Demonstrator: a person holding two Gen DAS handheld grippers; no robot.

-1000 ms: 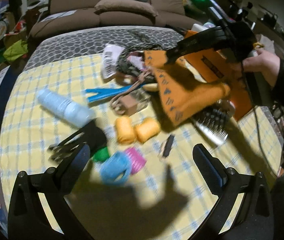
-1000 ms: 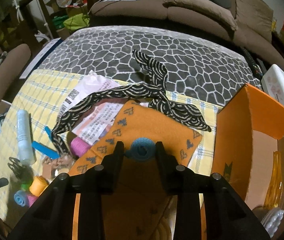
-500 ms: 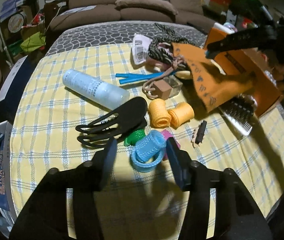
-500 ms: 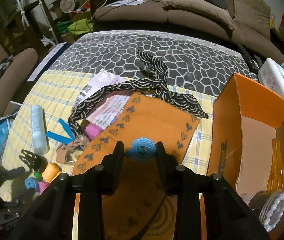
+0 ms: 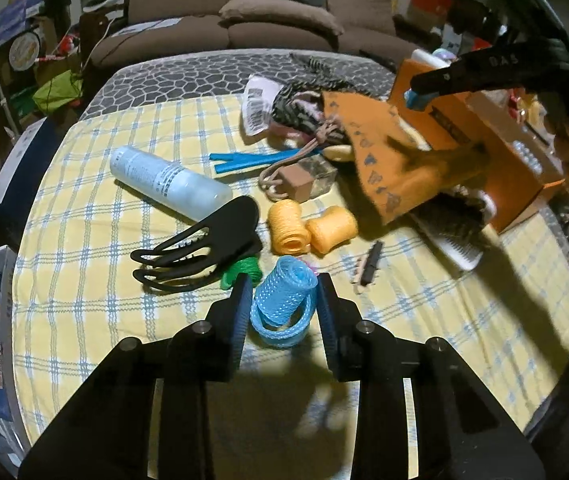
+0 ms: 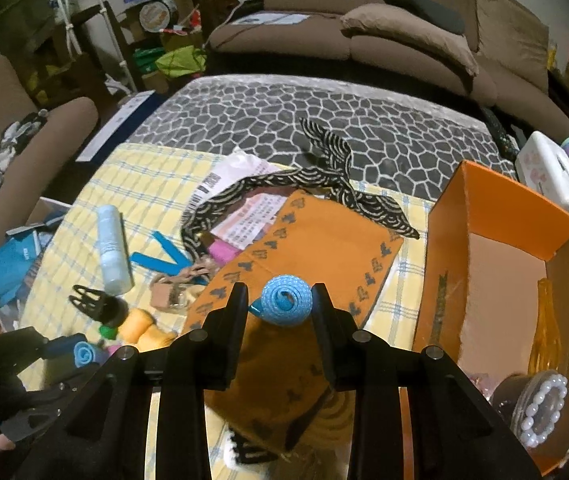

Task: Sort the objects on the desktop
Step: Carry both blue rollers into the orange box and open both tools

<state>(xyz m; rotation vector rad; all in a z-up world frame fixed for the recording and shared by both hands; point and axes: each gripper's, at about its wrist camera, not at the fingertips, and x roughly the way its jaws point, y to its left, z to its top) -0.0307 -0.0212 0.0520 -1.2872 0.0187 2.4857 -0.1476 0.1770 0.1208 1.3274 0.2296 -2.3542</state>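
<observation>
Yellow checked cloth [image 5: 96,240] fills the left wrist view, strewn with clutter: a black plastic claw clip [image 5: 200,250] left of centre, two orange mesh hair rollers [image 5: 308,228] mid-frame, and a pale cylindrical bottle [image 5: 166,188] lying above the clip. At lower centre the left gripper [image 5: 284,300] is closing its jaws round a blue mesh hair roller [image 5: 282,302] that sits between the pads on the cloth. The right gripper [image 5: 420,92] shows at upper right, over the orange cardboard box [image 5: 496,148].

The right wrist view alone looks inside that box, at the right edge: a white bead bracelet [image 6: 544,408] on its floor. At centre, the right gripper [image 6: 280,300] clamps narrowly on a second, coiled blue roller [image 6: 286,304], above an orange patterned cloth pouch [image 6: 312,240].
</observation>
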